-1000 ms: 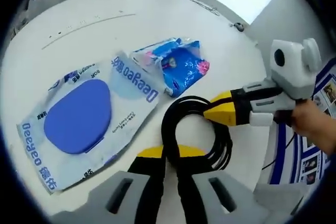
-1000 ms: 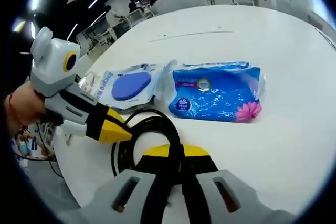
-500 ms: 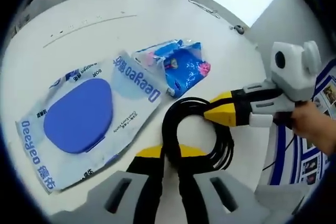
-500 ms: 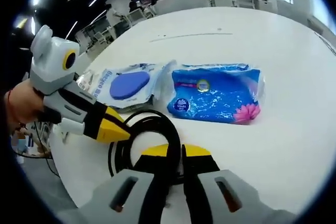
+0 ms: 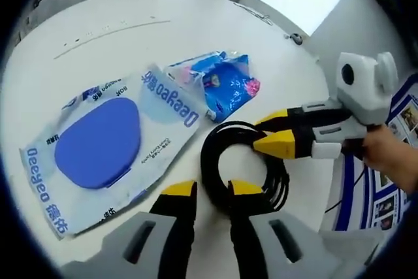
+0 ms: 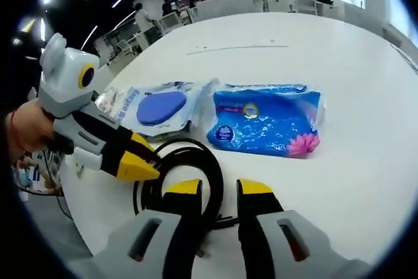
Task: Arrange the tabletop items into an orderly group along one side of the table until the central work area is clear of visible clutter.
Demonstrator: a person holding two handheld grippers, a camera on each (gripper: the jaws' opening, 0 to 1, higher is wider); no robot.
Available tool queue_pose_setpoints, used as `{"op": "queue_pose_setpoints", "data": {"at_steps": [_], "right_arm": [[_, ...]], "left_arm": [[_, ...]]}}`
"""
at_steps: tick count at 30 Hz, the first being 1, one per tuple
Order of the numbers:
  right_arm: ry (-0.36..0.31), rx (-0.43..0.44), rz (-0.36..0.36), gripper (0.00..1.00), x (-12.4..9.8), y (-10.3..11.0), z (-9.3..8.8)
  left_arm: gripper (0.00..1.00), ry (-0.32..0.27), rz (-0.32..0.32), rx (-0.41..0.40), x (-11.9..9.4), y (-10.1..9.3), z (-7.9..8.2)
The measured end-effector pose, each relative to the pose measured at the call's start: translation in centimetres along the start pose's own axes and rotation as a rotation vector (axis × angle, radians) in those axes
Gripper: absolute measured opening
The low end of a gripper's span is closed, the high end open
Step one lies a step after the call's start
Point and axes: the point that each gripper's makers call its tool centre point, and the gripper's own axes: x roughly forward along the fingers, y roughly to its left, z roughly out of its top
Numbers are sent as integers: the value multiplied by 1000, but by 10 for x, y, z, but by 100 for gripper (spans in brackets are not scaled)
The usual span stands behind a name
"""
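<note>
A coiled black cable (image 5: pixel 208 161) lies on the white table (image 5: pixel 130 31) near its edge. My left gripper (image 5: pixel 212 189) stands open with one strand of the coil between its yellow-tipped jaws. My right gripper (image 5: pixel 269 132) comes in from the right, open, its tips at the coil's far side. In the right gripper view the cable (image 6: pixel 202 151) runs between the open jaws of my right gripper (image 6: pixel 220 187), and my left gripper (image 6: pixel 147 158) reaches in from the left. A flat wipes pack with a blue lid (image 5: pixel 98 145) and a blue tissue pack (image 5: pixel 225 83) lie just beyond.
The table edge runs close behind the coil, with floor and wall posters (image 5: pixel 392 187) past it. A small dark object (image 5: pixel 297 32) sits at the far rim. A hand (image 6: pixel 26 132) holds the left gripper. Office desks and chairs (image 6: pixel 222 1) stand beyond the table.
Both grippers have gone from shut on the cable to open, letting the coil rest on the table. The packs have not moved.
</note>
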Motion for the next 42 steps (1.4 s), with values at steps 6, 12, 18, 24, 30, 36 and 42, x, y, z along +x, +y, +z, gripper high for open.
{"op": "queue_pose_setpoints", "data": {"at_steps": [6, 12, 18, 24, 30, 36, 42], "right_arm": [[-11, -10, 2, 27, -3, 3, 4], [-15, -17, 3, 32, -5, 4, 7], [-18, -30, 16, 38, -8, 8, 10], [-15, -41, 29, 43, -11, 14, 11], [-18, -57, 38, 46, -16, 18, 15], [-30, -62, 41, 49, -23, 22, 21], [-37, -75, 47, 54, -30, 26, 24]], "left_arm": [[23, -10, -6, 1, -2, -2, 2], [30, -21, -9, 3, -6, -4, 3], [36, -30, -17, 6, -10, -6, 2], [41, -44, -31, 17, -16, -9, 5], [43, -52, -37, 23, -21, -10, 5], [46, -67, -48, 30, -30, -13, 5], [49, -96, -47, 40, -44, -13, 9]]}}
